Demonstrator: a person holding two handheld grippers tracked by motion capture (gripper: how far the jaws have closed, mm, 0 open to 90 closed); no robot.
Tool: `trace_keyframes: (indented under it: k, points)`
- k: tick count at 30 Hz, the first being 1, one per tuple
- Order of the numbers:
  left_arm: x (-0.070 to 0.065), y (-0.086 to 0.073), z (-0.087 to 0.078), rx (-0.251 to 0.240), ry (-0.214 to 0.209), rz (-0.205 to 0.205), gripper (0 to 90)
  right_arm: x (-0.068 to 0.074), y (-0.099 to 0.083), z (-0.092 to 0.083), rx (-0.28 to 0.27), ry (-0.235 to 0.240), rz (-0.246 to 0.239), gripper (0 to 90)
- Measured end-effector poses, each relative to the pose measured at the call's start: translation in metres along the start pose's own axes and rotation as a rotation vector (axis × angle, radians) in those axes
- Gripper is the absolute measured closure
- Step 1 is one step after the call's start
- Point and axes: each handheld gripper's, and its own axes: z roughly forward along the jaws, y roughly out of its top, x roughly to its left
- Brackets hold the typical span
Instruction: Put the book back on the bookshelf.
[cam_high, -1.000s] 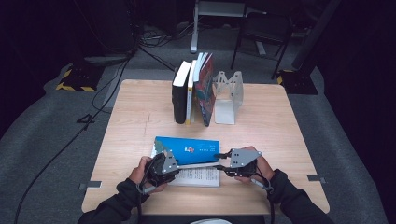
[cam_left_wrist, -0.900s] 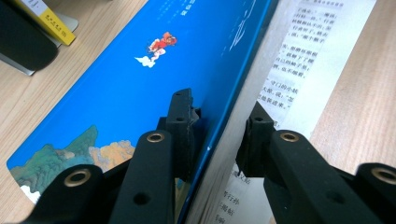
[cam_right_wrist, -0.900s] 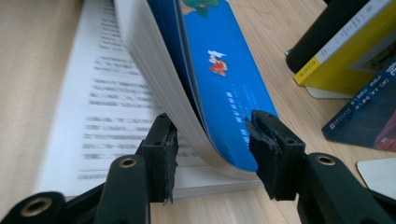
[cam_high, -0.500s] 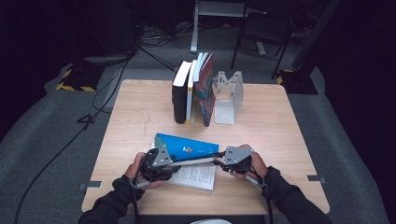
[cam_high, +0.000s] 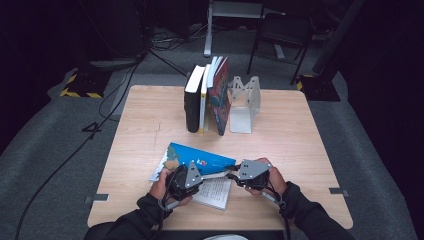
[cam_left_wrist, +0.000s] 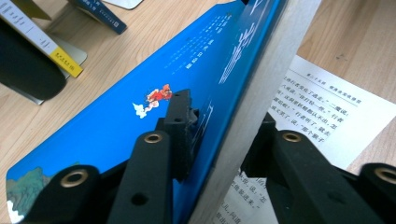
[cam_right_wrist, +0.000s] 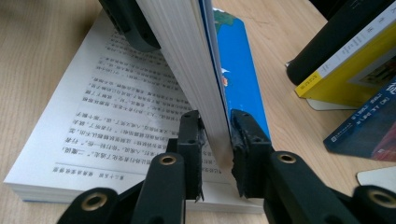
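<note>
I am pinching the blue book's (cam_high: 200, 161) raised half with both the left gripper (cam_left_wrist: 219, 135) and right gripper (cam_right_wrist: 215, 140), judging that closing it comes next.

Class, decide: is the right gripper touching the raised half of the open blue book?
Touching. The right gripper view shows the right gripper with both jaw pads pressed against the blue book's lifted pages and cover.

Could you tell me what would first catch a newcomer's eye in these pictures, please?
The open blue book at the near middle of the wooden table stands out: its raised half is clamped by the left tool and the right tool, over printed pages lying flat. Behind it, a row of upright books leans by a white bookend.
</note>
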Motion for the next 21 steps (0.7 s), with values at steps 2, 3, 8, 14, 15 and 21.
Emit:
trace_keyframes:
  k: [2, 3, 8, 14, 15, 21]
  points:
    - [0.002, -0.003, 0.0, -0.017, -0.01, -0.005, 74.0, -0.002, 0.0, 0.0, -0.014, 0.0, 0.023, 68.1]
    - [0.004, -0.004, 0.0, -0.031, -0.017, -0.018, 75.5, -0.005, -0.001, -0.001, -0.03, -0.006, 0.043, 64.8]
    - [0.011, -0.006, -0.004, -0.066, -0.046, -0.037, 78.0, -0.022, -0.018, -0.012, -0.038, -0.051, 0.152, 52.5]
    - [0.013, -0.006, -0.004, -0.069, -0.064, -0.034, 78.0, -0.03, -0.032, -0.016, 0.014, -0.036, 0.146, 50.7]
    - [0.013, -0.006, -0.004, -0.069, -0.067, -0.031, 78.0, -0.029, -0.029, -0.013, 0.03, -0.047, 0.109, 49.9]
    - [0.016, -0.007, -0.005, -0.064, -0.092, -0.022, 77.2, -0.027, -0.022, 0.002, -0.012, 0.029, 0.07, 68.9]
